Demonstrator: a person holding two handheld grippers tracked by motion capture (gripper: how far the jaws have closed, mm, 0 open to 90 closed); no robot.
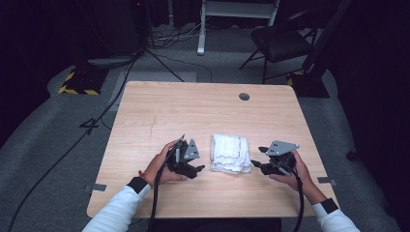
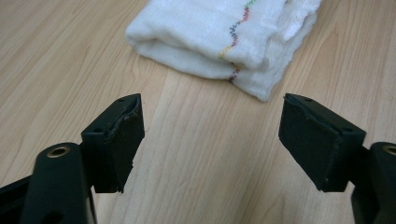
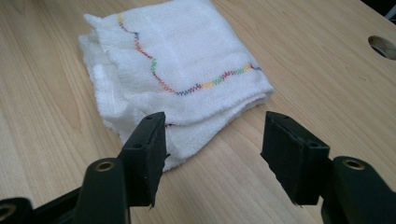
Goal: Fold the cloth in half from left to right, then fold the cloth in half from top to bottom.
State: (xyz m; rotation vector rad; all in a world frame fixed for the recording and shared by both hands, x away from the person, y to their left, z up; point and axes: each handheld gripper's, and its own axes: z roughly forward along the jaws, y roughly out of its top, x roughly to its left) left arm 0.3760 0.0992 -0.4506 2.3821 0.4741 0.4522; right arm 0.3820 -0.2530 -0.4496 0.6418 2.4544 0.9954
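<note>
- A white folded cloth with a wavy stitched line in red, green, yellow and dark blue.
- A pale wooden table with fine light-brown grain.
- Two black grippers, left gripper and right gripper, each topped by a grey plate.
- White sleeves with black cuffs.

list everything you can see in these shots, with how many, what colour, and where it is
cloth: one, white with multicoloured zigzag stitching, folded, on the table between the two grippers
table: one, light wood, centre, round hole near its far right edge
chair: one, black, on the floor beyond the table's far right
cables: several, black, on the grey floor at left
left gripper: one, black with grey plate, left of the cloth, jaws open, nothing held
right gripper: one, black with grey plate, right of the cloth, jaws open
hands: two, white sleeves, from the bottom edge
</note>
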